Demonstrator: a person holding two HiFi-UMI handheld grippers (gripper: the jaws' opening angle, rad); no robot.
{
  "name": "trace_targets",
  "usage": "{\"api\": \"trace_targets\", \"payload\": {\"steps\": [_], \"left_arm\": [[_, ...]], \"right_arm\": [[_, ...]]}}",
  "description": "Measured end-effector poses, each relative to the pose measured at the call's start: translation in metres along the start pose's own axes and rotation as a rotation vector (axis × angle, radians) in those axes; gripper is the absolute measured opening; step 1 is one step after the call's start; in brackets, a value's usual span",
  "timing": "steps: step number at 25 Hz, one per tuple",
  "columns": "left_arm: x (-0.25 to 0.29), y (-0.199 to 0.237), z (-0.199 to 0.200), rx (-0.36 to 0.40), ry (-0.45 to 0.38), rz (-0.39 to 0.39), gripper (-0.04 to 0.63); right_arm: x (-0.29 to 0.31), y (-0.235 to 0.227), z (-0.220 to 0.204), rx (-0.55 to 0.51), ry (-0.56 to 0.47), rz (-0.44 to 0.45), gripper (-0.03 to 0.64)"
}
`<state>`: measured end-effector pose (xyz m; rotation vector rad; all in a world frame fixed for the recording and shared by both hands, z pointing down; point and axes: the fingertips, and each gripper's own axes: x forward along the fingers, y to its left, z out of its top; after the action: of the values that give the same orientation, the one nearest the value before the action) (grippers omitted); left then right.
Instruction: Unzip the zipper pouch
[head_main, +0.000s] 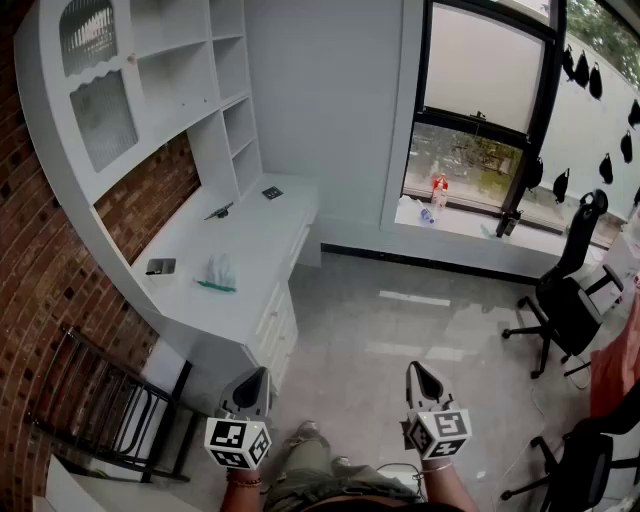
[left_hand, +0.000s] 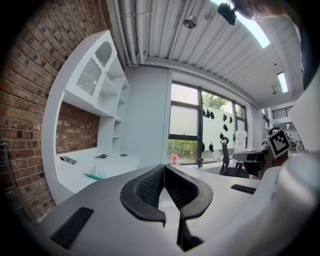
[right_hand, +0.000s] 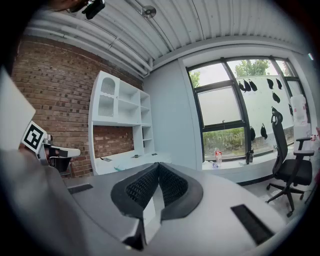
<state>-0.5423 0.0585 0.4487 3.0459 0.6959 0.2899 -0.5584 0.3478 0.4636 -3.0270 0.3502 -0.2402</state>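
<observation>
The pouch (head_main: 218, 272) lies on the white desk (head_main: 250, 240), close to the desk's front edge. It looks see-through, with a green strip along one side. What is inside it is too small to tell.

Beside it on the desk, nearer the brick wall (head_main: 40, 250), lies a small dark thing (head_main: 160, 266). Farther back on the desk are a black tool (head_main: 220, 211) and a little dark square (head_main: 272, 192). White shelves (head_main: 180, 60) stand on the desk.

Past the far end of the desk is a window sill (head_main: 465, 222) with a bottle (head_main: 438, 188) that has red on it. Its words are too small to read.

Both grippers are well apart from the desk, over the floor (head_main: 400, 320). The left gripper (head_main: 260, 378) has its fingers pressed together, with nothing between them. The right gripper (head_main: 415, 370) is the same. Each has a cube (head_main: 237, 443) with black and white square marks.
</observation>
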Motion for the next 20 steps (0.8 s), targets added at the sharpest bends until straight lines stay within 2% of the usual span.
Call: {"api": "trace_targets", "payload": {"steps": [14, 20], "left_arm": [[0.025, -0.018, -0.001, 0.018, 0.014, -0.064, 0.003], [0.027, -0.019, -0.006, 0.0, 0.013, -0.071, 0.003]], "right_arm": [[0.005, -0.006, -0.006, -0.038, 0.024, -0.031, 0.0], [0.008, -0.008, -0.008, -0.001, 0.008, -0.024, 0.002]]}}
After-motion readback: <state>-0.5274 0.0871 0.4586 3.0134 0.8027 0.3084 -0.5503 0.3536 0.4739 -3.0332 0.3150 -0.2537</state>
